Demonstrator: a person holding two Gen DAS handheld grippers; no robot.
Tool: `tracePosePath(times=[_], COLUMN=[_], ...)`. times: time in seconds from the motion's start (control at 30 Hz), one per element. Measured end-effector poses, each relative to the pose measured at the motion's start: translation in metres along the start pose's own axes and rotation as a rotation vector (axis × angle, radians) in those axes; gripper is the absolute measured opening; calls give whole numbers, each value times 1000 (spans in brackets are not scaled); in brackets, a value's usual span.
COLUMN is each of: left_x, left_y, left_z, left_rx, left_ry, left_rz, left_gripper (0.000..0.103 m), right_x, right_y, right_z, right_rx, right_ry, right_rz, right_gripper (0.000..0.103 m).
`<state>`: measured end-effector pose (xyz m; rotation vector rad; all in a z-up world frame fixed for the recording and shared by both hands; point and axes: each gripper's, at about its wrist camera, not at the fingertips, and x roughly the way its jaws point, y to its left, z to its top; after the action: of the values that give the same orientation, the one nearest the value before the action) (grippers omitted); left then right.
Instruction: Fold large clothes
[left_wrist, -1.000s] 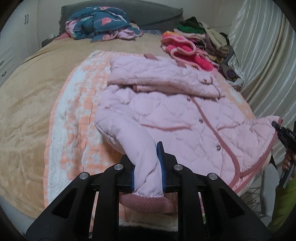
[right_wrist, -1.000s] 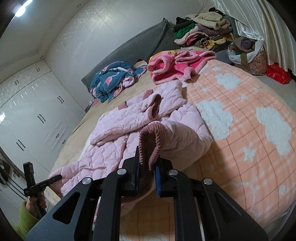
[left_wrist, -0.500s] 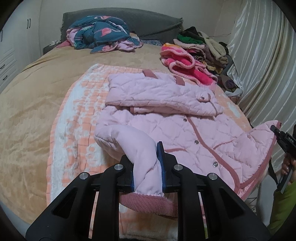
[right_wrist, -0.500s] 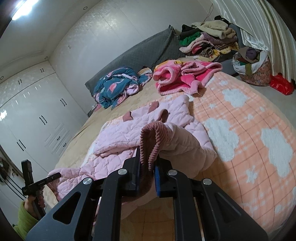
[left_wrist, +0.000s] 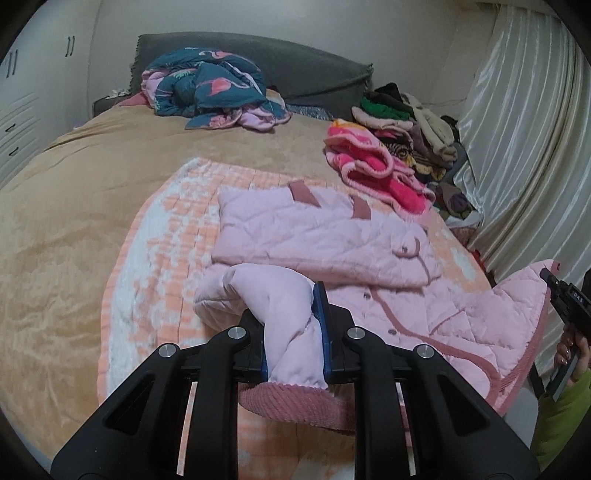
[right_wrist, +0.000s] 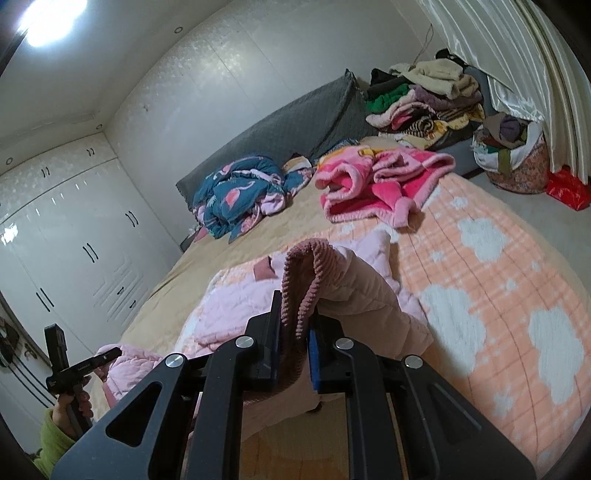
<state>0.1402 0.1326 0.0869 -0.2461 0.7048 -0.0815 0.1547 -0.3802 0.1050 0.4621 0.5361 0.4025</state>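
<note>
A pale pink quilted jacket lies on the orange and white blanket, its top part folded over. My left gripper is shut on the jacket's near corner, with the ribbed pink hem hanging below the fingers. My right gripper is shut on the other hem corner and holds it lifted above the bed. The right gripper also shows at the right edge of the left wrist view, holding the raised corner. The left gripper shows at the lower left of the right wrist view.
A blue patterned quilt lies bunched by the grey headboard. A bright pink fleece garment and a stack of folded clothes sit at the far right. Curtains hang on the right. White wardrobes stand beyond the bed.
Both grippers have carried the jacket's bottom corners forward towards the headboard and lifted them. The lower part of the jacket has bunched closer to the folded top.
</note>
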Motion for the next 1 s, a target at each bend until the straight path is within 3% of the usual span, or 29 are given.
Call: tracePosePath(times=[0.53,1.0], left_x=[18,53], left_y=[-7,0], left_z=[62,83], left_rx=[-9,-17], left_ry=[-81,-106], left_rz=[23,83], left_gripper=[12,13], right_x=[37,81], right_y=[-2,-15], right_z=[57,83], right_rx=[15,10], right_ry=[-120,-124], right_rz=[0,-41], right_gripper=[11,11])
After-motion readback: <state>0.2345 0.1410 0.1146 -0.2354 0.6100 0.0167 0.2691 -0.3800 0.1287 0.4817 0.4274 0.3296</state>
